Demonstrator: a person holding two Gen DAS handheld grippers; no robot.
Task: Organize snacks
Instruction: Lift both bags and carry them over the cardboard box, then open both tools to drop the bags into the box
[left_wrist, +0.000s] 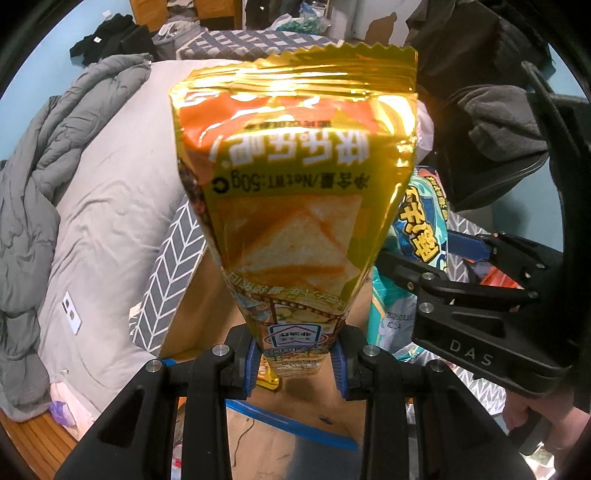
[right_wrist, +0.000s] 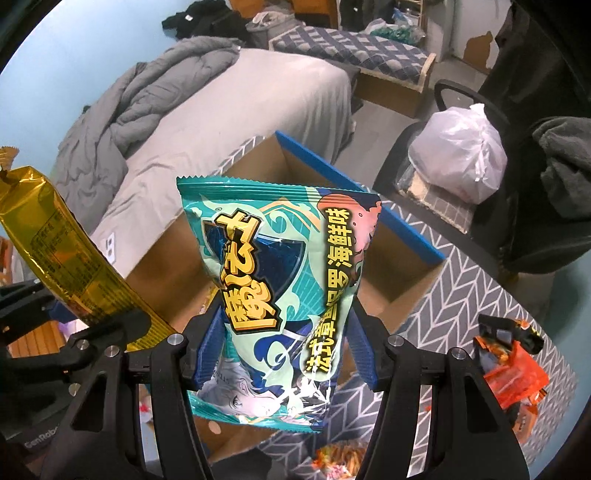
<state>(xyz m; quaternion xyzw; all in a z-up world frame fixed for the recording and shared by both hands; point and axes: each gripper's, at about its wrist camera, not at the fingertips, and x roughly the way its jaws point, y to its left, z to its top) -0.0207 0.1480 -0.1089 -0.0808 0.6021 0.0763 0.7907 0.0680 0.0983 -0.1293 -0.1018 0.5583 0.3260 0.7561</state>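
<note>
My left gripper (left_wrist: 295, 363) is shut on the bottom of a gold and orange chip bag (left_wrist: 291, 177), held upright above an open cardboard box (left_wrist: 207, 295). My right gripper (right_wrist: 284, 350) is shut on a teal snack bag (right_wrist: 280, 280), held over the same box (right_wrist: 391, 280). In the left wrist view the teal bag (left_wrist: 424, 225) and the right gripper (left_wrist: 491, 254) show at the right. In the right wrist view the gold bag (right_wrist: 62, 240) and the left gripper (right_wrist: 51, 306) show at the left.
The box has a blue-edged flap (right_wrist: 354, 192) and stands on a grey herringbone cloth (right_wrist: 461, 295). An orange snack pack (right_wrist: 513, 362) lies on the cloth at the right. A bed with a grey duvet (left_wrist: 33, 192) is at the left. A chair with a white plastic bag (right_wrist: 461, 155) is behind.
</note>
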